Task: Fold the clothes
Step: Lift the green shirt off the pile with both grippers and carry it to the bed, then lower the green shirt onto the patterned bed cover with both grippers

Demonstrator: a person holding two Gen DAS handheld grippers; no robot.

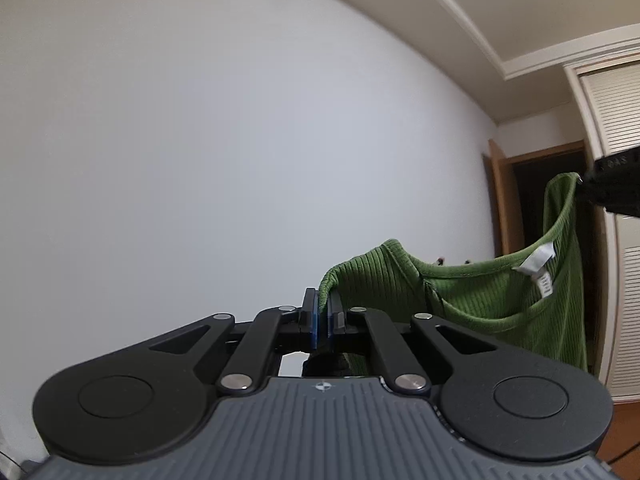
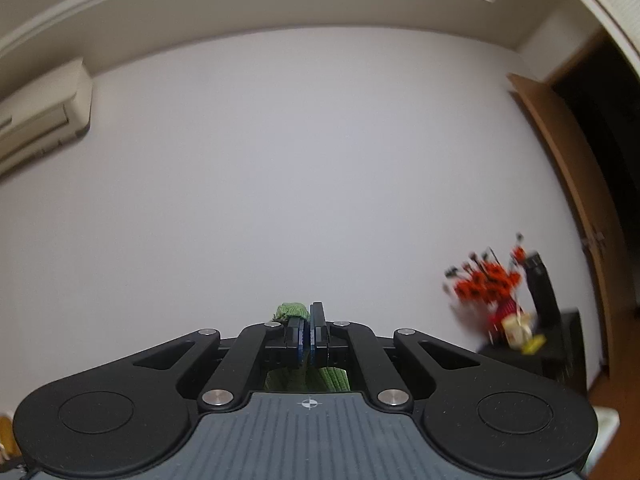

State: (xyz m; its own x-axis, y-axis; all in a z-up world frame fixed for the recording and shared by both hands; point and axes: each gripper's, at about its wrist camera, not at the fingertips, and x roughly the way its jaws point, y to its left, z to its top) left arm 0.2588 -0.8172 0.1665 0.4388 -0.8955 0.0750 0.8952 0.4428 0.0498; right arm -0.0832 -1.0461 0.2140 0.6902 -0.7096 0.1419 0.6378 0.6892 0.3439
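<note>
My left gripper (image 1: 322,312) is clamped on one shoulder of the ribbed green knit top (image 1: 492,296), held up in the air in front of the white wall (image 1: 240,152). Its neckline runs sideways, sagging toward my right gripper (image 2: 307,330), which pinches the other shoulder, the white label (image 1: 538,266) showing inside. Off right, blurred red flowers (image 2: 486,280) stand on a dark cabinet (image 2: 560,356).

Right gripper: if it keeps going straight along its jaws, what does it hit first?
Probably nothing near: beyond the right gripper, shut on the green ribbed top, only the bare white wall lies ahead. Its distance is unclear; the red flowers sit well off-line.
</note>
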